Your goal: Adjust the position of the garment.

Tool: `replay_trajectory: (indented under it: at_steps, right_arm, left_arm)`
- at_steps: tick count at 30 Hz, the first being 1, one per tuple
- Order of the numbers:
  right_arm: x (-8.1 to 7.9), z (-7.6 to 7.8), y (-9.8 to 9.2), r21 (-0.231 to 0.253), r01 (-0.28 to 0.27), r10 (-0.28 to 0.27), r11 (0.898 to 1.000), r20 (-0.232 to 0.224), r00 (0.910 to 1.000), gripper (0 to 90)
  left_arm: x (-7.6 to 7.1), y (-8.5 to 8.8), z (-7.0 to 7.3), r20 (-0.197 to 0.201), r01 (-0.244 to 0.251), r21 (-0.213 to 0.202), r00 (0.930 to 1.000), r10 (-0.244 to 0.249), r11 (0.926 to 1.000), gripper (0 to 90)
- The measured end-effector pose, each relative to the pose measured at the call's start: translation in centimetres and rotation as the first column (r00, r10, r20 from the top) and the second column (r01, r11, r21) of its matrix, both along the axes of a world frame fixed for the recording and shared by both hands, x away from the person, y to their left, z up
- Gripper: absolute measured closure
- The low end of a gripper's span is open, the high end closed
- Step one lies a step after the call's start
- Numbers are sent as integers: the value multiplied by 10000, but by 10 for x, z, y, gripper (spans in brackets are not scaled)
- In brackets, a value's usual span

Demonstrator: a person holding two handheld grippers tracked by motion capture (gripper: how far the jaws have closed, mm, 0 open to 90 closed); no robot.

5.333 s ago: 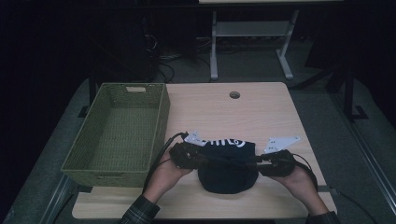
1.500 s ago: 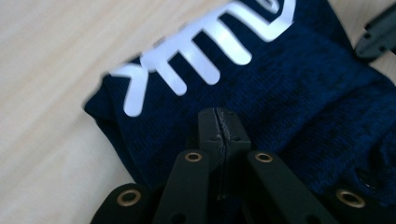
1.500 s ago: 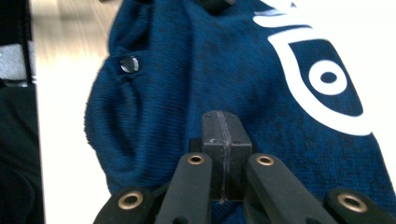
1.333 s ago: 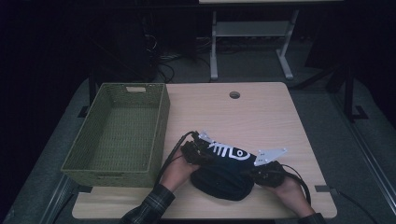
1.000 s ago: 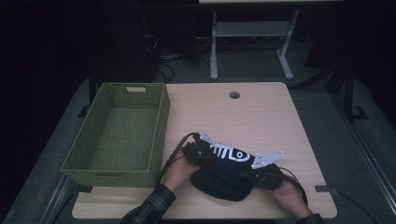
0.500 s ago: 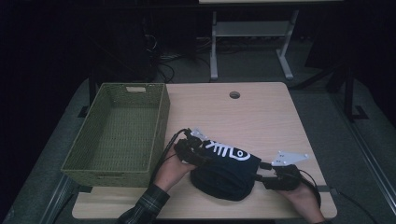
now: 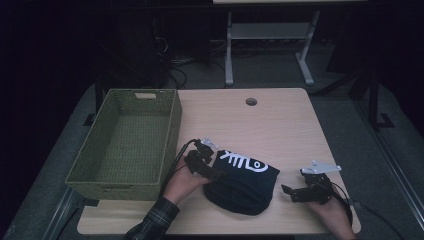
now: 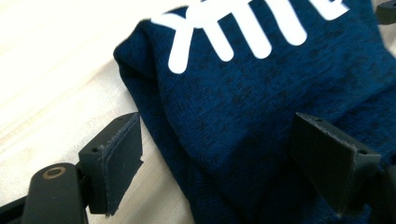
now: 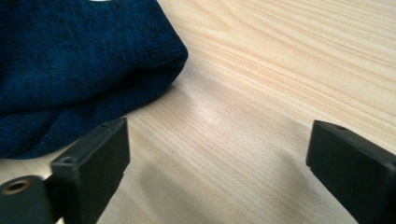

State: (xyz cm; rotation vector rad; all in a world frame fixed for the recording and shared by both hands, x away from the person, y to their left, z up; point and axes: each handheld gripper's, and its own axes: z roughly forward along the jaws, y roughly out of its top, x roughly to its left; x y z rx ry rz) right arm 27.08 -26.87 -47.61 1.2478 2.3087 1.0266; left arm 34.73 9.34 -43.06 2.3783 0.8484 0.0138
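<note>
Worktop (image 7: 280, 125) carries a green basket (image 7: 127, 142) at its left edge and a folded dark-blue shirt (image 7: 242, 182) near the front, just right of the basket; the shirt looks soft, light and limp, likely to sag and unfold if lifted by one corner, so both folded side edges seem the best hold; left gripper (image 8: 224, 158) has just been opening, jaws wide astride the shirt's edge without pinching; right gripper (image 7: 300, 190) has just been opening too, jaws wide over bare wood beside the shirt.
</note>
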Motion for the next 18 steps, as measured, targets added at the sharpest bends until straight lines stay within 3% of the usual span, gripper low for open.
replay_trajectory:
  at_steps: [8, 14, 18]
  right_arm:
    - [3, -6, 2, -501, 169, -164, 9986, 105, 9998, 29]
    - [5, -7, 2, -499, 268, -262, 9984, 120, 9996, 23]
    - [6, -7, 2, -467, 235, -231, 9986, 101, 9997, 23]
  left_arm:
    - [3, -3, -15, -339, -83, 299, 9994, 93, 9995, 160]
    - [4, -5, -21, -486, 155, 468, 9987, -132, 9988, 160]
    - [3, -7, -22, -366, 148, 455, 9992, -131, 9989, 167]
